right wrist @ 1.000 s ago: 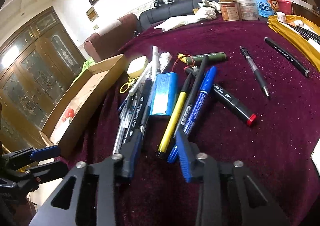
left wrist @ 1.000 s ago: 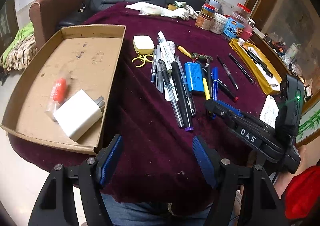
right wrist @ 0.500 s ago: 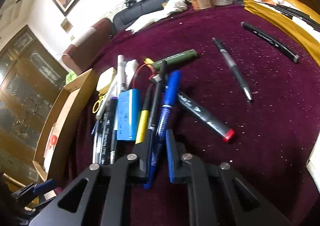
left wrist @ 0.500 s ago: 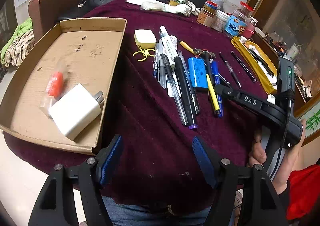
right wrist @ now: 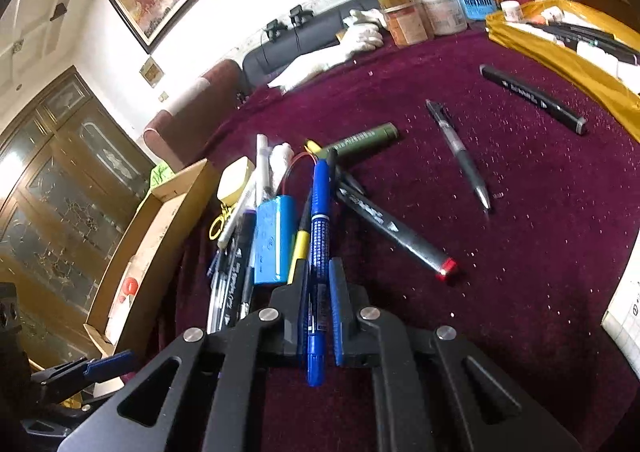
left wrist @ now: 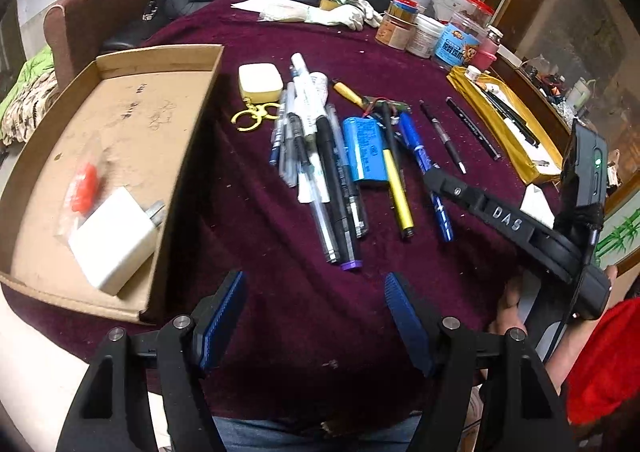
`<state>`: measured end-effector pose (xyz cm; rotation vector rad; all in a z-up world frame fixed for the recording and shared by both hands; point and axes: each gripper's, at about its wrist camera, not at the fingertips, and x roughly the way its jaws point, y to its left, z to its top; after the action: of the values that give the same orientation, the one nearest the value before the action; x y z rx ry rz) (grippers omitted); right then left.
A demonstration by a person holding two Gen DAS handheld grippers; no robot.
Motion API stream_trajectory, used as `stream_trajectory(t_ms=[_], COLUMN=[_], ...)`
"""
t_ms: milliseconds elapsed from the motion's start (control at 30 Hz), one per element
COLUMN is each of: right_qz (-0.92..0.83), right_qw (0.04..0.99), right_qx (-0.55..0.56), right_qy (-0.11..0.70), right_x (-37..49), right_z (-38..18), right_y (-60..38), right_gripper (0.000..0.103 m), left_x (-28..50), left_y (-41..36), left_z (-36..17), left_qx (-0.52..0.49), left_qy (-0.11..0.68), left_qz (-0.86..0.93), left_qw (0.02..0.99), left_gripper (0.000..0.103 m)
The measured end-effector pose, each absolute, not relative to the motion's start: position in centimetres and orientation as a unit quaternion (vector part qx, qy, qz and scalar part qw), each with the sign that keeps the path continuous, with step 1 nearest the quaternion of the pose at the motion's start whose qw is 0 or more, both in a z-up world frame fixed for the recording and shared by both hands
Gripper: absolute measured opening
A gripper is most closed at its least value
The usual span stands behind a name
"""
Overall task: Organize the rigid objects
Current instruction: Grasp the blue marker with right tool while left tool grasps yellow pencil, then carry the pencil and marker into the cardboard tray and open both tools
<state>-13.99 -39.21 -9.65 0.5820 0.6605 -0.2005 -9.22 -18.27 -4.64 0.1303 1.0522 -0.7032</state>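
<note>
The right gripper (right wrist: pixel 314 316), at the bottom centre of its own view, has its jaws drawn nearly together around the blue pen (right wrist: pixel 319 252), which runs between the pads and juts out behind them; whether the pads press it yet is hard to tell. The left gripper (left wrist: pixel 314 308) hangs wide apart and empty over the maroon tablecloth (left wrist: pixel 280 292) at the lower edge of its frame. In that view the cardboard tray (left wrist: pixel 120 139) at the left holds only a white charger (left wrist: pixel 114 240) and a small red item (left wrist: pixel 82 187). The pile of pens (left wrist: pixel 320 171), the blue battery pack (left wrist: pixel 366 151) and the yellow pen (left wrist: pixel 396 187) lie unsorted at centre frame, so most of the tidying appears left to do.
</note>
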Motion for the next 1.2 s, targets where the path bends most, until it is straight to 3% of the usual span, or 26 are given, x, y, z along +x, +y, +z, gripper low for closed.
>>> stream_trajectory(t_ms=[133,233,300,400,567,600,700,1133,1200], right_qz=[-0.135,-0.134,-0.13,-0.132,-0.132,-0.133,-0.133,-0.125,-0.126], right_qw=[0.901,0.892,0.894,0.895,0.899,0.9,0.904,0.903,0.9], right_qx=[0.247,0.256,0.259,0.267,0.269,0.266,0.255,0.243,0.241], right_qy=[0.328,0.347,0.342,0.333,0.32,0.318,0.316,0.331,0.341], right_x=[-14.5,-14.3,-14.5,-14.9,-15.3,-15.2,-15.1,-14.6,-14.4], right_z=[-9.3,-10.2,-10.1,-10.0,-9.8,-9.7,-9.5,-9.7,-9.9], right_y=[-39.7,-40.4,-40.5,-40.7,-40.7,-40.6,-40.3,-39.9,-39.9], right_gripper=[0.009,0.009,0.009,0.009,0.009,0.009,0.009,0.009,0.009], left_x=[-9.3,-8.9,-8.4,-7.4,-5.4,-5.3,-5.4,-9.9,-9.5], left_y=[-20.1,-22.6,-24.6,-27.0,-29.2,-29.6,-29.5,-25.5,-26.1], left_z=[-4.5,-4.8,-5.3,-6.2,-7.9,-8.1,-8.3,-8.4,-7.8], left_qx=[0.067,0.076,0.086,0.086,0.071,0.077,0.075,0.081,0.084], left_qy=[0.493,0.498,0.511,0.531,0.57,0.569,0.574,0.597,0.582], left_qz=[-0.344,-0.358,-0.363,-0.373,-0.365,-0.364,-0.363,-0.384,-0.381], left_qw=[0.796,0.786,0.775,0.756,0.733,0.733,0.73,0.699,0.714], left_gripper=[0.071,0.058,0.042,0.034,0.03,0.019,0.01,0.013,0.028])
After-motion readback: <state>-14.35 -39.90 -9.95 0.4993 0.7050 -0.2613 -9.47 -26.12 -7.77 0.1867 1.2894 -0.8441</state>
